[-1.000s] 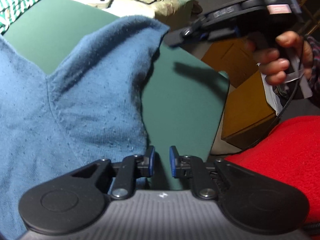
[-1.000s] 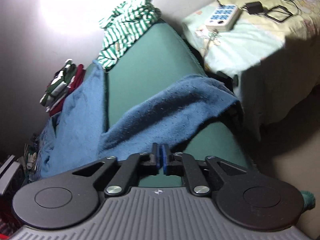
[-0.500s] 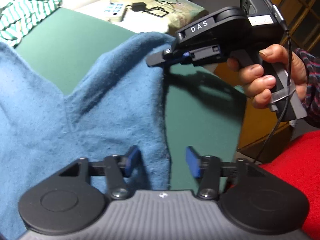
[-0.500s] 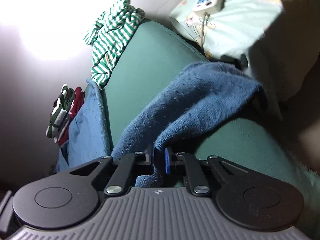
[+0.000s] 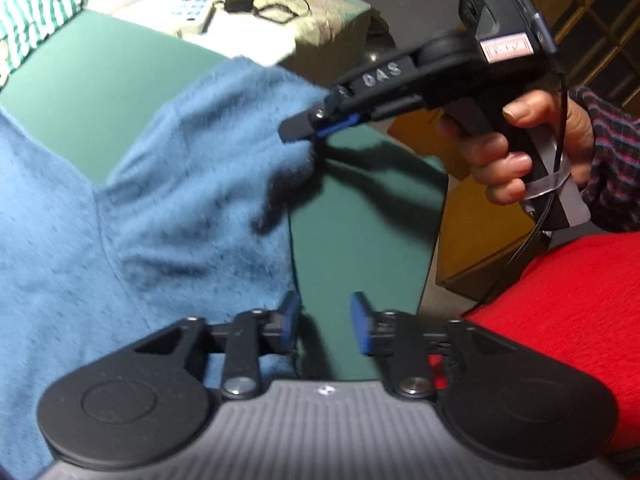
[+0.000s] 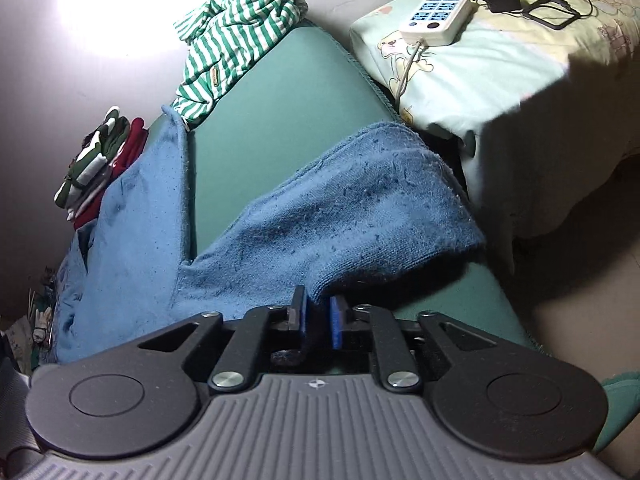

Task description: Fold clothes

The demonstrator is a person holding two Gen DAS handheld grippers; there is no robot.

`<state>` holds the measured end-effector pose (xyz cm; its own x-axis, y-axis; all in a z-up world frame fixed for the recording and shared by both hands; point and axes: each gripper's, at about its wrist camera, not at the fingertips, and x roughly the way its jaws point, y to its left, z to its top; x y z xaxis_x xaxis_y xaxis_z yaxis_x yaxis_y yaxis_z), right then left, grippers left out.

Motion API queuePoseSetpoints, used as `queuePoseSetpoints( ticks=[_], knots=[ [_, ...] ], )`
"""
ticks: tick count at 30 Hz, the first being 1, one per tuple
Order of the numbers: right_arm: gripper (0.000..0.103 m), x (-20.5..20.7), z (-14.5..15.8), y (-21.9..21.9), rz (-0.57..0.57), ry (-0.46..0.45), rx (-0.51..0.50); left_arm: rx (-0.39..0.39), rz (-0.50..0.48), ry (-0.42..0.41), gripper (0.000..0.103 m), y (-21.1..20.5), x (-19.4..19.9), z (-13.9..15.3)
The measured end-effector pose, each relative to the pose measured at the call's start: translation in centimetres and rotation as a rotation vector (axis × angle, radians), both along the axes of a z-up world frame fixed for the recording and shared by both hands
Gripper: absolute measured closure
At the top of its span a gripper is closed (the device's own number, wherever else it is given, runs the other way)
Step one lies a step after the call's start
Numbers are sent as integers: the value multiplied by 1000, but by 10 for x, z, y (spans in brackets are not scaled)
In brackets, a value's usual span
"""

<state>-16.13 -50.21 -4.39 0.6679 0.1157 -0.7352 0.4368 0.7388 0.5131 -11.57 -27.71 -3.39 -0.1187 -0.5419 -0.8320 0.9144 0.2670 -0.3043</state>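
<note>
Blue sweater (image 5: 120, 240) lies spread on the green pad (image 5: 100, 60), body at 9 o'clock and one sleeve running toward 1 o'clock, laid flat for folding. Left gripper (image 5: 325, 326) sits at the sweater's edge, jaws opening, only bare pad between them: released. Right gripper (image 6: 317, 318) is at the sleeve's end, jaws opening with the cuff edge (image 6: 320, 292) just at their mouth; pads not pressing. Probably letting go after positioning the sleeve. Striped garment (image 6: 236, 32) waits at 11 o'clock.
</note>
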Motion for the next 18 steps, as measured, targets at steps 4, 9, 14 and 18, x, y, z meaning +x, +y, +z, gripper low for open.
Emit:
queuePoseSetpoints(
  ticks=[4,9,14,18],
  knots=[
    [83,-4,25,-10,-17,13,-189,-3,114,-81,62,15,18,4],
    [82,40,37,24,218,-147,-268,50,460,-250,53,55,76,-3],
    [82,116,4,91,452,-201,-187,106,722,-344,44,108,111,-14],
    [82,157,-9,126,551,-199,-150,110,810,-439,26,149,116,-18]
  ],
)
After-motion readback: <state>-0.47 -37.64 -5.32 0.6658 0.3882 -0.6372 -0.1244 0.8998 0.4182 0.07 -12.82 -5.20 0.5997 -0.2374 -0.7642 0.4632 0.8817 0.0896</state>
